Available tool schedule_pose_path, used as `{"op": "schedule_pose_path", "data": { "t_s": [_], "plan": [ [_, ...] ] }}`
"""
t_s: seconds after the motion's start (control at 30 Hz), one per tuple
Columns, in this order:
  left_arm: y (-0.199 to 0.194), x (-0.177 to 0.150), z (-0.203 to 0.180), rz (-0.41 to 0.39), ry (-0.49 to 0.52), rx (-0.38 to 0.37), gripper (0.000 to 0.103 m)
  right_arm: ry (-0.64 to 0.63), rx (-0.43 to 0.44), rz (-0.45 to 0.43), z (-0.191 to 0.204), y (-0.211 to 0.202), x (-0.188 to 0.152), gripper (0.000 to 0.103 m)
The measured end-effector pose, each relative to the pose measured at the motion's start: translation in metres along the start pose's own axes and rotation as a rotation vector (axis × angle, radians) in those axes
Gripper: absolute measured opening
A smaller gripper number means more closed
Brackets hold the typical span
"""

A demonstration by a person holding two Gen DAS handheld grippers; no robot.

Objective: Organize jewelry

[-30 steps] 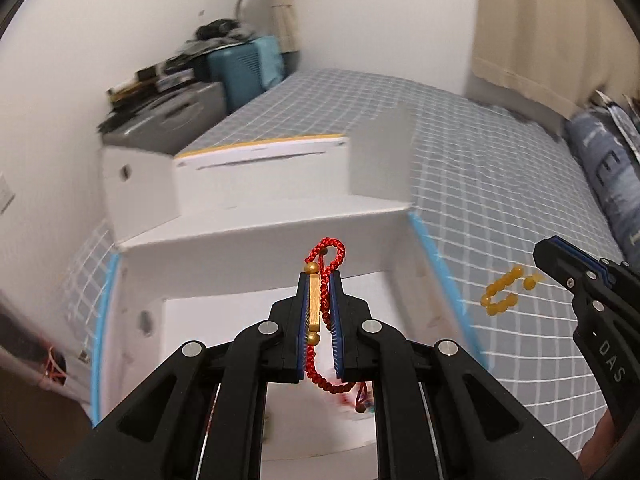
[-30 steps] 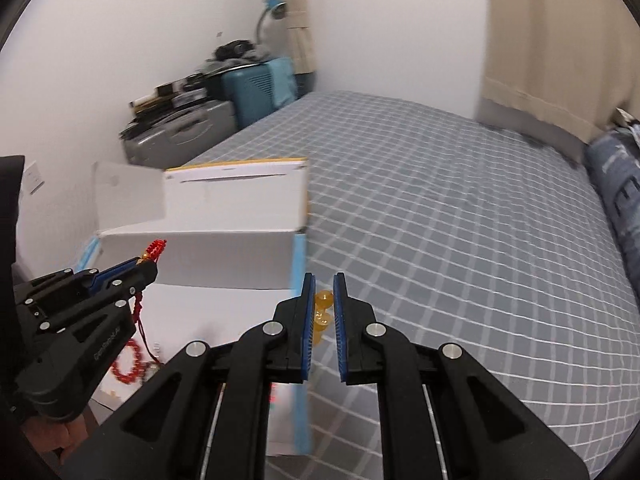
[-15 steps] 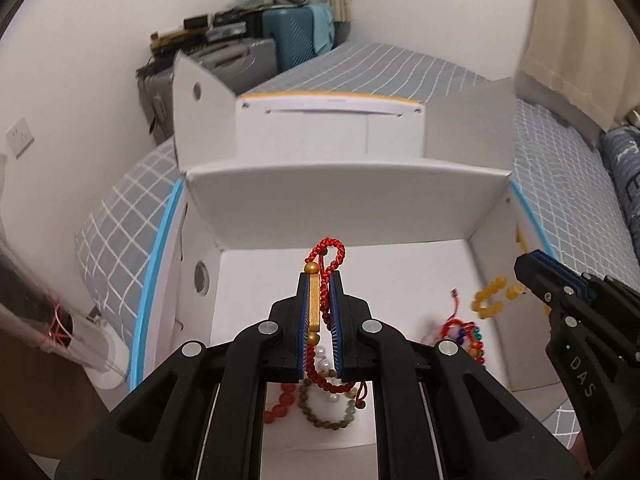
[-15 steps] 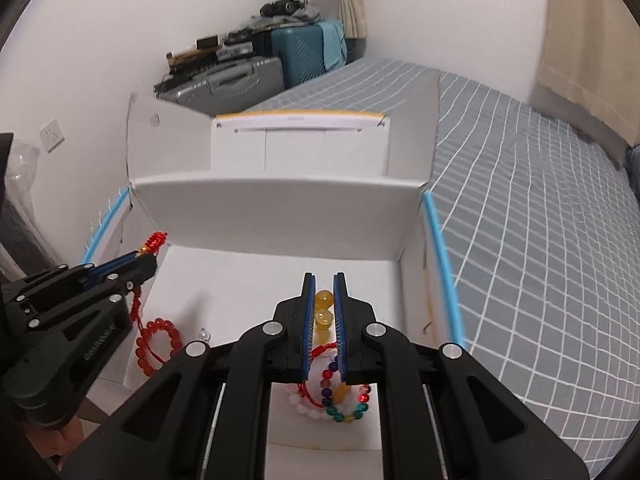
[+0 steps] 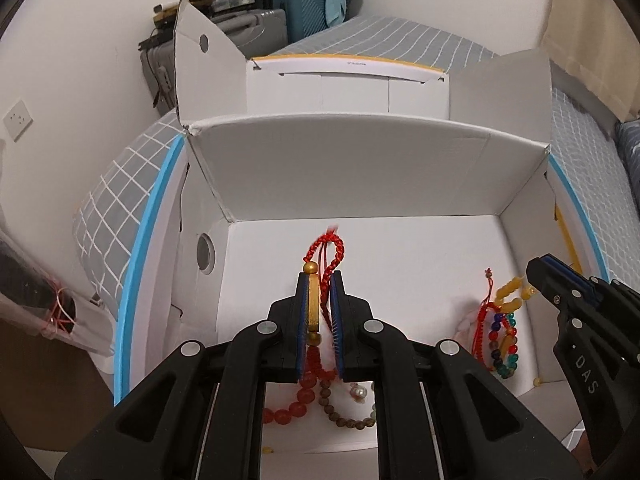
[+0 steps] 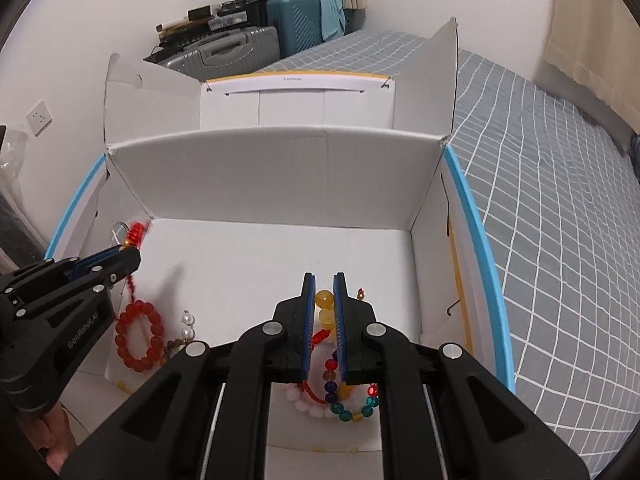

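1. Left gripper: closed on one red cord bracelet. The cord's braided loop and one gold bead stick out past the fingertips. The gripper hangs inside the white box, over the left part of the floor.
2. Right gripper: closed on one yellow bead bracelet. At least two amber beads show between the fingers. It hangs inside the same box, over the right part of the floor.
3. Box floor, left part, below the left gripper: one red bead bracelet lies flat as a closed ring. Just beside it lie one brown bead bracelet and a short run of pearls; two pearls can be counted in the right wrist view.
4. Box floor, right part, below the right gripper: one multicolored bead bracelet with blue, green, red and amber beads. It touches one pale pink bead bracelet. One thin red cord crosses both.
5. Box: one, white cardboard, open at the top, with its flaps standing up. Its two long rims are blue.
6. Bed: one, with a gray cover with white grid lines. The box rests on it.
7. Far corner: two suitcases stand together, one gray and one teal, with clutter on top.
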State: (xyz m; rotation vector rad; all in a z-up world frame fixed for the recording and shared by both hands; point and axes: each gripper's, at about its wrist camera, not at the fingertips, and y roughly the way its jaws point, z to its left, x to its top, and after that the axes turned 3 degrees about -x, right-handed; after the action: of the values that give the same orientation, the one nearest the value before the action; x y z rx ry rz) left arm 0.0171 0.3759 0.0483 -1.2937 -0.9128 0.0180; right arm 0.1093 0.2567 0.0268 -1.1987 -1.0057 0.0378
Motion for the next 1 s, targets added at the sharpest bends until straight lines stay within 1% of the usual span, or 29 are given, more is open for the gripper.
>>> {"op": "schedule_pose_path", "data": {
  "t_s": [0.07, 0.13, 0.17, 0.2, 0.23, 0.27, 0.3, 0.33, 0.4, 0.43, 0.5, 0.57, 0.63, 0.7, 0.8, 0.87, 1.0],
  "plan": [
    [0.001, 0.0, 0.001, 0.001, -0.015, 0.008, 0.013, 0.006, -0.016, 0.003, -0.002, 0.002, -0.001, 0.009],
    [0.0, 0.0, 0.002, -0.004, -0.017, 0.007, 0.014, 0.006, -0.036, -0.014, -0.002, 0.001, 0.001, 0.011],
    [-0.003, 0.0, 0.003, -0.011, -0.024, 0.004, 0.022, 0.008, -0.041, -0.018, -0.003, 0.0, 0.002, 0.017],
    [-0.005, 0.0, 0.003, -0.019, -0.028, 0.005, 0.037, 0.011, -0.039, -0.023, -0.004, -0.002, 0.002, 0.023],
    [-0.009, -0.001, 0.004, -0.033, -0.031, 0.007, 0.045, 0.012, -0.037, -0.032, -0.004, -0.006, 0.003, 0.039],
    [-0.013, -0.001, 0.004, -0.049, -0.033, 0.013, 0.055, 0.015, -0.044, -0.056, -0.006, -0.012, 0.003, 0.055],
    [-0.02, -0.003, 0.004, -0.067, -0.032, 0.024, 0.062, 0.016, -0.052, -0.076, -0.006, -0.018, 0.003, 0.061],
    [-0.024, -0.004, 0.004, -0.08, -0.031, 0.028, 0.065, 0.019, -0.058, -0.101, -0.008, -0.026, 0.003, 0.069],
    [-0.037, -0.008, 0.004, -0.111, -0.034, 0.023, 0.074, 0.028, -0.058, -0.141, -0.012, -0.042, 0.0, 0.081],
    [-0.043, -0.01, 0.005, -0.125, -0.033, 0.022, 0.076, 0.033, -0.054, -0.154, -0.014, -0.048, -0.001, 0.084],
    [-0.059, -0.017, 0.005, -0.167, -0.027, 0.022, 0.087, 0.039, -0.044, -0.183, -0.018, -0.064, -0.008, 0.092],
    [-0.073, -0.025, 0.004, -0.215, -0.02, 0.028, 0.092, 0.041, -0.05, -0.206, -0.022, -0.077, -0.016, 0.096],
    [-0.086, -0.034, 0.003, -0.254, -0.015, 0.015, 0.097, 0.046, -0.068, -0.233, -0.026, -0.09, -0.028, 0.096],
    [-0.096, -0.046, 0.003, -0.274, -0.015, -0.004, 0.097, 0.047, -0.086, -0.249, -0.027, -0.098, -0.042, 0.096],
    [-0.107, -0.063, 0.001, -0.294, -0.007, -0.002, 0.097, 0.037, -0.102, -0.258, -0.025, -0.107, -0.061, 0.096],
    [-0.114, -0.074, 0.001, -0.309, -0.008, -0.006, 0.097, 0.035, -0.098, -0.258, -0.023, -0.112, -0.067, 0.096],
    [-0.124, -0.095, 0.003, -0.315, -0.005, -0.028, 0.097, 0.038, -0.096, -0.265, -0.018, -0.122, -0.081, 0.096]
  ]
}}
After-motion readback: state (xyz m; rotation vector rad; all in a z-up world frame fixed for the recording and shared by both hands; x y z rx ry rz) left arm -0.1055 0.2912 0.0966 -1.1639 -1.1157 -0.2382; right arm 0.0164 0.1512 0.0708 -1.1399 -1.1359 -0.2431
